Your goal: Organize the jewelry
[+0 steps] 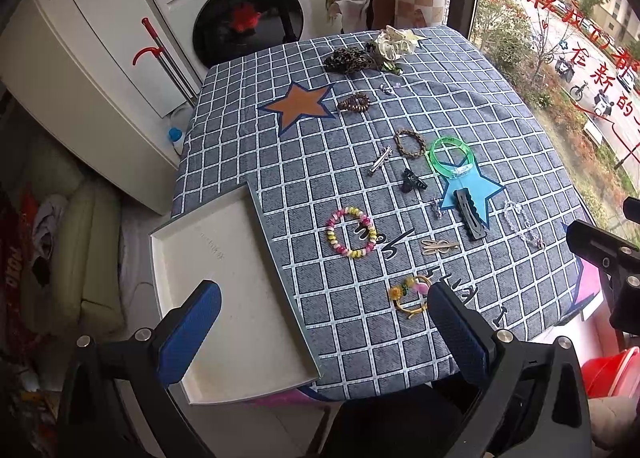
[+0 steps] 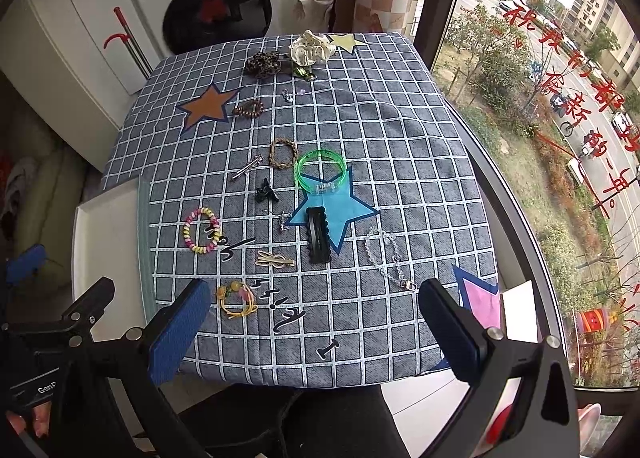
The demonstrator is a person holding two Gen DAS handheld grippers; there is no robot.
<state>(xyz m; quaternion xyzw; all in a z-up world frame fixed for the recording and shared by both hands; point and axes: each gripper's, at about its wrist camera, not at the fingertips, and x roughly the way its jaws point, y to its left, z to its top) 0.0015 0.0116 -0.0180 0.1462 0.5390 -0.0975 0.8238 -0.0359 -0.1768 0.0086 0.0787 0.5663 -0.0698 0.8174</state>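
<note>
Both hand-held grippers, left (image 1: 324,338) and right (image 2: 316,334), are held spread, nothing pinched. Jewelry is scattered mid-bench; white tray (image 1: 224,258) overhangs the left edge. Probably the yellow flower bracelet (image 2: 237,300), nearest the front edge, is best taken 1st, approached low w/ jaws astride its band.

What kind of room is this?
Probably a laundry corner or balcony in a flat: a washing machine stands behind the cloth-covered table, and a big window overlooks a street below.

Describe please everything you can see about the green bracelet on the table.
The green bracelet is a translucent, bright green band, plastic by its look, with a clear, paler block at its near side. It lies flat as an open ring on the checked tablecloth; its near part overlaps the top point of the blue star. No gripper touches it.
</note>
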